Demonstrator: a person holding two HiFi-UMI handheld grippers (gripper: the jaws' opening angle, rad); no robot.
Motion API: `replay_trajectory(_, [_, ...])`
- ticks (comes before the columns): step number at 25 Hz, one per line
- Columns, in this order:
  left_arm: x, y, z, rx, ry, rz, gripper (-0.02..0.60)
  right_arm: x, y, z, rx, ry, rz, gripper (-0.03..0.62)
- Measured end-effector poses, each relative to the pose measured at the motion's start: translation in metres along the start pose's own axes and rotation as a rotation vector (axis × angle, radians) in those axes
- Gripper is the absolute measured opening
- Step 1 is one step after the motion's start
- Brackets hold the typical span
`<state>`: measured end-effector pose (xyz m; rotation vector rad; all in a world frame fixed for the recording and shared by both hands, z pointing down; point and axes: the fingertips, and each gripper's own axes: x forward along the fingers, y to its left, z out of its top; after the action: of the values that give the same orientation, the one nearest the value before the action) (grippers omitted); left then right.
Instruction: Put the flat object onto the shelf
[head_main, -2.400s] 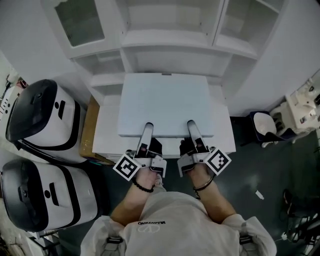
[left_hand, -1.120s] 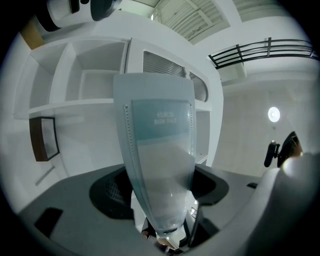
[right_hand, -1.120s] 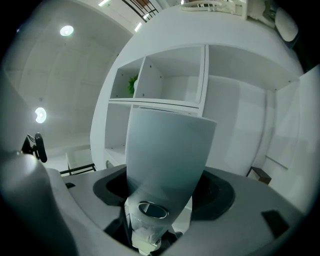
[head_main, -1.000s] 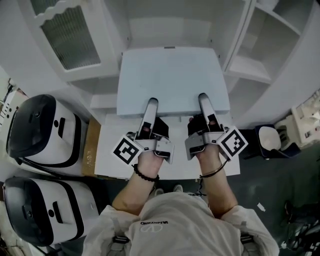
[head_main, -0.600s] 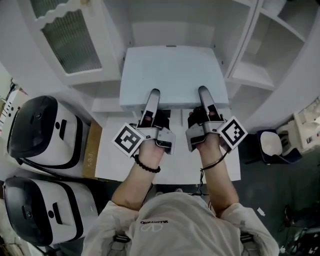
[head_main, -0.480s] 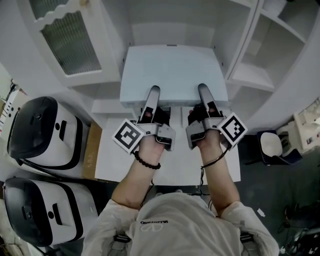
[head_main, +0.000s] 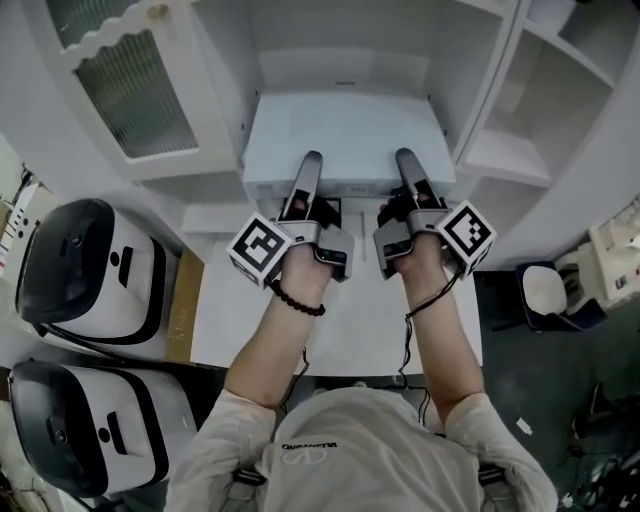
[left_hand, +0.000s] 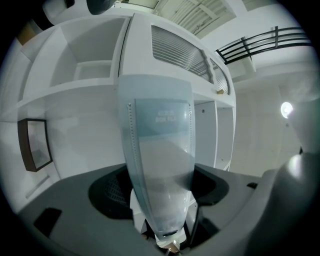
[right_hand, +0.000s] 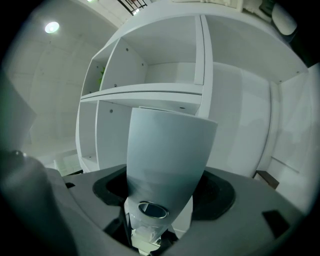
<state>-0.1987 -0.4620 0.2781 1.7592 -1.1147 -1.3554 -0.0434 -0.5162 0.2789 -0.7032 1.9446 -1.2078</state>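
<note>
Flat object (head_main: 345, 130) sat at upper centre, reaching into the white shelf unit (head_main: 340, 65) (which filled the whole top of the frame). Below it, side by side, my left gripper (head_main: 311, 165) and right gripper (head_main: 407, 162) each pinched its near edge, one finger lying over the top. Whether it rested on a shelf board, I could not tell.

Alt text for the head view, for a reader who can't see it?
Seen from above, a person grips the near edge of a flat pale box with the left tool and right tool, its far end inside the middle bay of a white shelf unit. Two black-and-white appliances sit at the left.
</note>
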Motion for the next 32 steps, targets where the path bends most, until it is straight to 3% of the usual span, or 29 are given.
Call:
replay_trajectory(22, [0.029, 0.014, 0.014, -0.004, -0.034, -0.004, 0.332, 0.029, -0.006, 0.006, -0.007, 0.028, -0.032, 0.359])
replay_trajectory(29, [0.012, 0.007, 0.020, 0.069, -0.053, -0.034, 0.377, 0.001, 0.010, -0.005, -0.070, 0.041, 0.064, 0.382])
replay_trajectory(31, [-0.006, 0.000, 0.021, 0.066, -0.069, -0.061, 0.377, -0.019, 0.010, -0.008, -0.122, 0.025, 0.073, 0.377])
replay_trajectory(32, [-0.019, -0.001, 0.022, 0.110, -0.070, -0.049, 0.376, -0.029, 0.011, -0.008, -0.171, 0.008, 0.066, 0.350])
